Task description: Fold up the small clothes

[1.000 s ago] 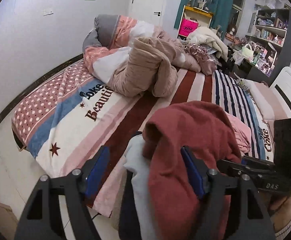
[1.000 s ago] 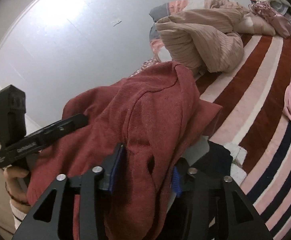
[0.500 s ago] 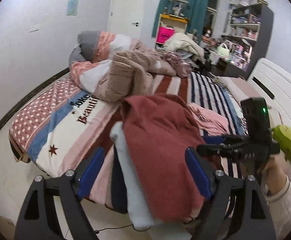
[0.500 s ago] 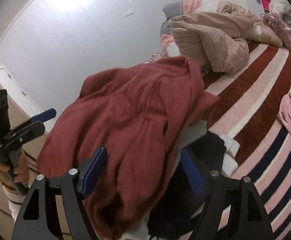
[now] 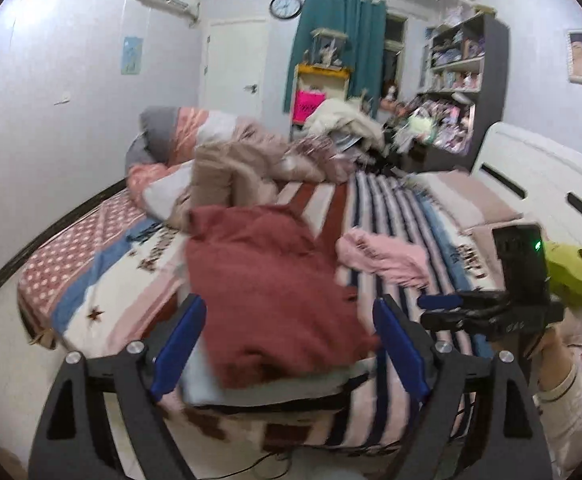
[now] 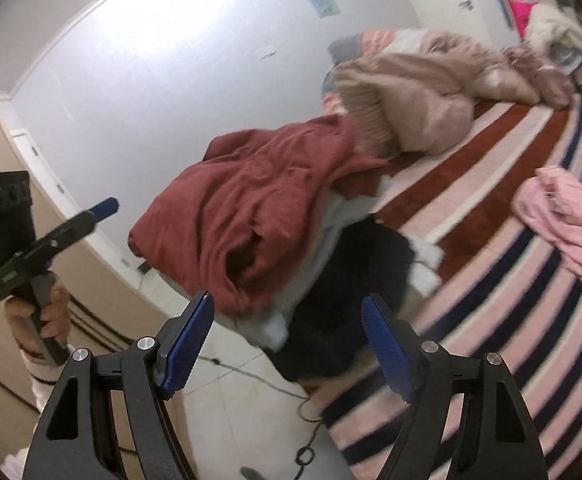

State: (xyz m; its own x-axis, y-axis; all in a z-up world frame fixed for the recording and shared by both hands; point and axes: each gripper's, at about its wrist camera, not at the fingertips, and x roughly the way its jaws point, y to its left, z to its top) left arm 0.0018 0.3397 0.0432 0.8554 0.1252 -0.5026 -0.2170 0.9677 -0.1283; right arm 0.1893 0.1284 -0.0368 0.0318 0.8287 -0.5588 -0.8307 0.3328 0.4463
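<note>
Red knitted garment (image 5: 267,288) is lying rumpled atop a folded stack, centre frame, on the striped bed (image 5: 387,216); left gripper (image 5: 287,344) and right gripper (image 6: 287,340) are gaping wide, holding nothing.

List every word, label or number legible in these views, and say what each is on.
Nothing reads clearly at this moment.
Dark lettering on the striped pink, white and maroon bedspread: blurred by motion, unreadable.
Marking on the bright pink sign on the far yellow shelf: blurred.
Numerals on the round wall clock: too small.
White print on the body of the right gripper: blurred.
</note>
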